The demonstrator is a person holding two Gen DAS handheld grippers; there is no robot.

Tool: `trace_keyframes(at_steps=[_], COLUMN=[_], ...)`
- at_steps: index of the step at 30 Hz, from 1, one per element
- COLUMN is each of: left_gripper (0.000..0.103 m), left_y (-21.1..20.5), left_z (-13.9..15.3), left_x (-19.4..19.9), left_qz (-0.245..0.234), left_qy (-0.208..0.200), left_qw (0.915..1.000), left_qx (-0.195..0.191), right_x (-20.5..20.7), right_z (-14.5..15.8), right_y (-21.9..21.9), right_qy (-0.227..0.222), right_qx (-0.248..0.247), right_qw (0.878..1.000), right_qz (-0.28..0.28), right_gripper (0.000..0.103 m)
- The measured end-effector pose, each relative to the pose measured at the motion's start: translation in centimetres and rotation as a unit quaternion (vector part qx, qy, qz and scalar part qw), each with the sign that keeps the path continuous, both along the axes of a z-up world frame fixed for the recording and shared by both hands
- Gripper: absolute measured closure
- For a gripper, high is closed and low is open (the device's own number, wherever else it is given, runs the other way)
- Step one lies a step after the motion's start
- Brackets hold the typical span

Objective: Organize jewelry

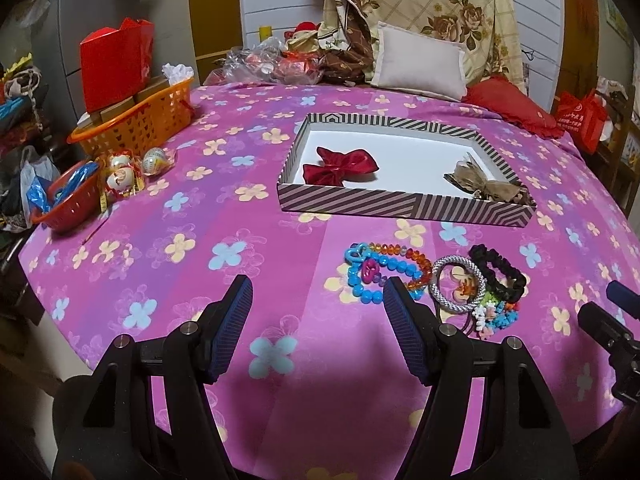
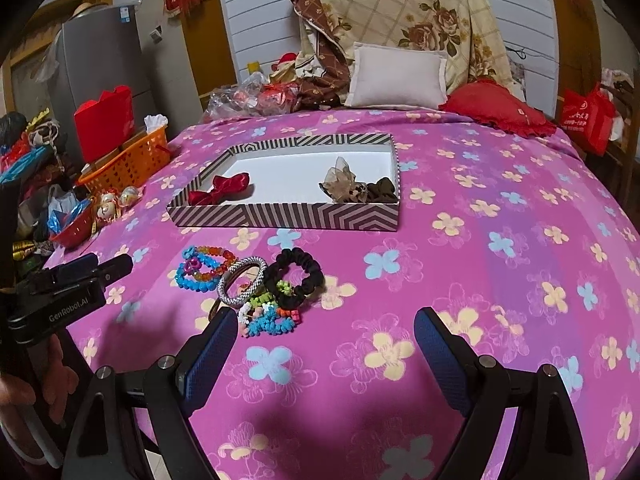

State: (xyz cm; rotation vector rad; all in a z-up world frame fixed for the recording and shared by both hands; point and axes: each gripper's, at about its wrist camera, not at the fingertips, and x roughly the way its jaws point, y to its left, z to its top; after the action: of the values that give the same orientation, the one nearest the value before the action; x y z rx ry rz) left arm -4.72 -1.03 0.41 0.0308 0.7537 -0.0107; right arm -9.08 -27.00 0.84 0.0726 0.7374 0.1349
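The left gripper [image 1: 318, 300] hovered with fingers spread and empty; just ahead of its right finger lay the blue and orange beaded bracelets [image 1: 370, 272], light, hard and slippery, probably best pinched across one strand. The right gripper [image 2: 322, 330], equally open, had the soft black fabric scrunchie [image 2: 296, 276] just ahead of its left finger, short of the striped shallow cardboard tray [image 2: 280, 218].

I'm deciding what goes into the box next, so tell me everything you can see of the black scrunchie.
The black scrunchie is a ruffled fabric loop, soft and matte, lying flat on the pink flowered bedspread in front of the striped box. It is outside the box, at the right end of the jewelry pile. Its left side meets the silver bangle, and a small multicolored bead piece overlaps its near edge. Neither gripper touches it.
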Motion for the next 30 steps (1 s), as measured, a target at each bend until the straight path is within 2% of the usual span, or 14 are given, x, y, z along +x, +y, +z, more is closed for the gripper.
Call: trace_keyframes(at_steps=[13,24,26,28,30], left_gripper=[0.035,0.035,0.035,0.035,0.035], left_y=[0.2,1.7,1.5,1.4,1.5], left_z=[-0.9,-1.7,-1.8,-1.8,-1.9], left_x=[0.3,0.9,0.9,0.9,0.8], left_qz=[0.000,0.012,0.010,0.008,0.009], left_qy=[0.010,0.029,0.030,0.031,0.031], left_qw=[0.9999,0.9992,0.9992,0.9992,0.9992], left_qx=[-0.002,-0.026,-0.024,-0.025,-0.025], right_x=[0.4,0.9,1.2,1.8,2.3], right_z=[-0.8,-1.3,-1.5,-1.7,-1.8], right_y=[0.5,0.5,0.8,0.9,0.8], right_qy=[0.008,0.008,0.008,0.013,0.020], right_qx=[-0.002,0.001,-0.002,0.005,0.017], right_qw=[1.000,1.000,1.000,1.000,0.999], right_qz=[0.007,0.011,0.017,0.021,0.024], right_gripper=[0.015,0.015,0.019,0.032,0.036])
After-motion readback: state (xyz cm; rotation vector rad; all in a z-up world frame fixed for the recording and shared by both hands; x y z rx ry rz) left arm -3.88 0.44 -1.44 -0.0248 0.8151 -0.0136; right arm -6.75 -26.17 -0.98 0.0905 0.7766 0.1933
